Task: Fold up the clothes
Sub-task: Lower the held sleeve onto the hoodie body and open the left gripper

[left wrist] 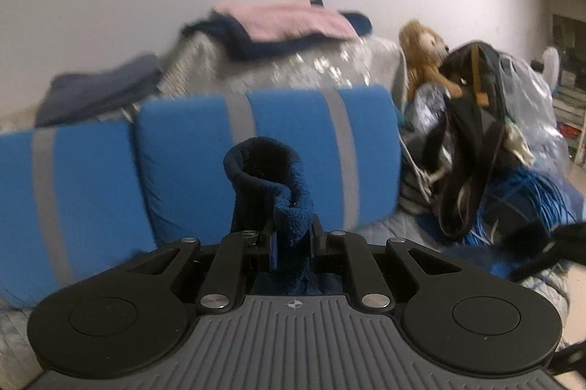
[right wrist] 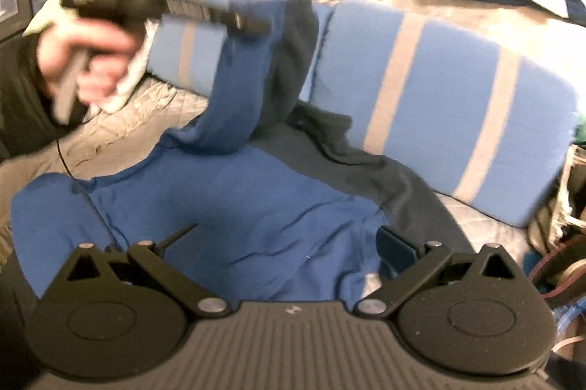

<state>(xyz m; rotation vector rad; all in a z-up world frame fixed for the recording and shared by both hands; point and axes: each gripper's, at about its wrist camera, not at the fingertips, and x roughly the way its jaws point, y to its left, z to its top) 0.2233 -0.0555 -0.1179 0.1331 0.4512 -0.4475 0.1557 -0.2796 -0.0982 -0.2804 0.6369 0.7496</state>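
Blue garment (right wrist: 234,207) lies spread on the bed, one sleeve lifted, pinched in left gripper (left wrist: 293,240). Right gripper (right wrist: 289,240) spread wide, empty, above the body. Step: sleeve fold-in. Next, probably: lay sleeve across, release.

No readable text, labels, brands or numbers anywhere.

The left gripper (left wrist: 292,238) pinches a fleecy blue garment (right wrist: 227,207), whose body lies on the quilted grey bedcover (right wrist: 146,111) directly under the right gripper (right wrist: 289,243). Two blue grey-striped cushions (left wrist: 183,152) stand just beyond both grippers; folded pink and navy clothes (left wrist: 289,20) are piled behind them.
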